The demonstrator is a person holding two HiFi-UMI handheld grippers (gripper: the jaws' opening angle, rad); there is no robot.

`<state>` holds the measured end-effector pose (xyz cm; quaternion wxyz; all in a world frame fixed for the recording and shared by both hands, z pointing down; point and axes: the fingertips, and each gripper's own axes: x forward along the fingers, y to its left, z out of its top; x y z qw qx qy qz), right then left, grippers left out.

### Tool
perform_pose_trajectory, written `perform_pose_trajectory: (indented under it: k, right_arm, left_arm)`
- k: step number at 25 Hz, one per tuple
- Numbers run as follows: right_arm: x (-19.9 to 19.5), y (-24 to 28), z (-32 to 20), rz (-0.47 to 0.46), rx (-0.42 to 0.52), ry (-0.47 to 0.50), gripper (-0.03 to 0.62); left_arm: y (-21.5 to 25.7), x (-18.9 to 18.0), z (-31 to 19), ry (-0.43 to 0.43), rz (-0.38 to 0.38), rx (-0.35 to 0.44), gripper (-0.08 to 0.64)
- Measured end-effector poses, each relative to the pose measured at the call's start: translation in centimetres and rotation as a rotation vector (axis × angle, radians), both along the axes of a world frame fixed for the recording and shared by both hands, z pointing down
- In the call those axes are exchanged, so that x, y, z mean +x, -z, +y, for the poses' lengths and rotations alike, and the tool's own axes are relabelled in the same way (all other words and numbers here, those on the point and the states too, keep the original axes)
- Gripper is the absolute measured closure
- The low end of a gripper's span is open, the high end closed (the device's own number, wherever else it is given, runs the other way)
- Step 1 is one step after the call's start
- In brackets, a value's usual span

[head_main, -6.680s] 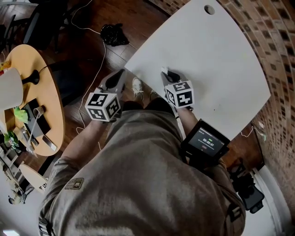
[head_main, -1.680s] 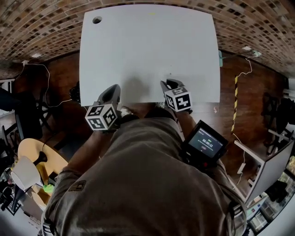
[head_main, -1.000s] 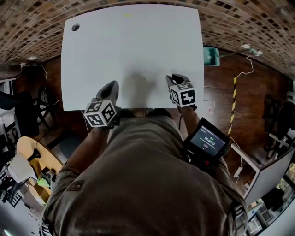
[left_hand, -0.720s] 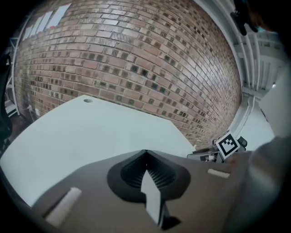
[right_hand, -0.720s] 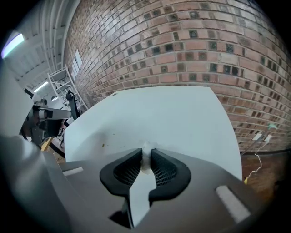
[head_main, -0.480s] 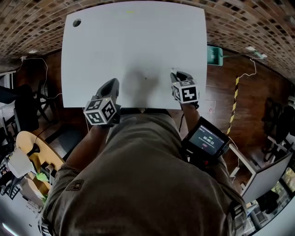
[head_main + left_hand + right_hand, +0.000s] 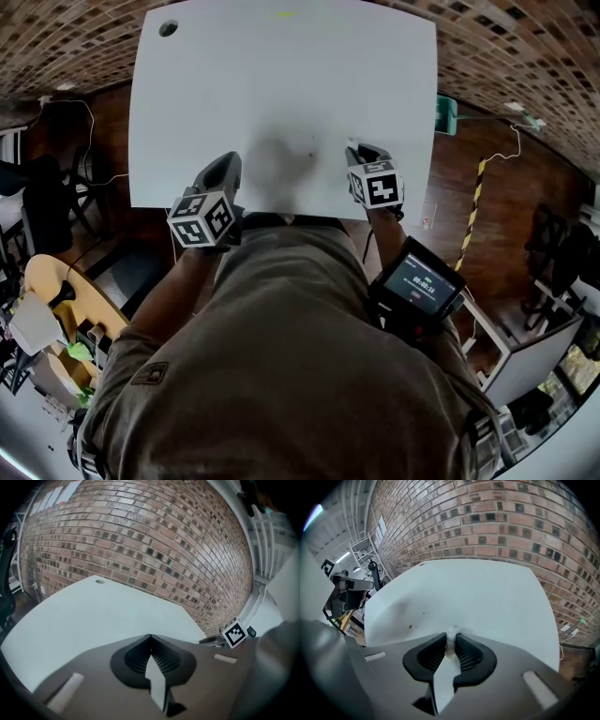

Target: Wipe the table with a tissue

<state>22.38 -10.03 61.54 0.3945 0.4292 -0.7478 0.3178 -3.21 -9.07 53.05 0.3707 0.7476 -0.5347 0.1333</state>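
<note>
The white table (image 7: 281,94) fills the top of the head view. My right gripper (image 7: 359,153) hovers over its near edge, shut on a small white wad of tissue (image 7: 451,640) that pokes out between the jaw tips. Just ahead and to its left lie a brownish crumb (image 7: 410,626) and a smaller speck (image 7: 424,612) on the table (image 7: 478,592). My left gripper (image 7: 225,172) is at the near edge too, left of the right one, shut with nothing in it (image 7: 150,637). The right gripper's marker cube (image 7: 233,634) shows in the left gripper view.
A cable hole (image 7: 169,28) marks the table's far left corner. A brick wall (image 7: 140,536) stands behind the table. A green box (image 7: 448,108) sits on the floor to the right, a round wooden table (image 7: 47,286) to the lower left. A device with a screen (image 7: 419,286) hangs at the person's right side.
The person has turned to face the white table squarely and come closer. Both grippers now reach over its near edge; their jaws stay shut.
</note>
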Motion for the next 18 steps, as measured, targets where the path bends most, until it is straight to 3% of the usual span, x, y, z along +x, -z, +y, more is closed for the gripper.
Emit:
perform_pose_trajectory:
  k: [5, 18]
  right_arm:
    - [-3.8, 0.1, 1.4, 0.004, 0.003, 0.038, 0.52]
    - [-7.3, 0.0, 2.8, -0.013, -0.022, 0.119, 0.52]
  left_arm:
    - [0.0, -3.0, 1.4, 0.022, 0.017, 0.012, 0.558]
    - [0.2, -3.8, 1.2, 0.025, 0.025, 0.01, 0.558]
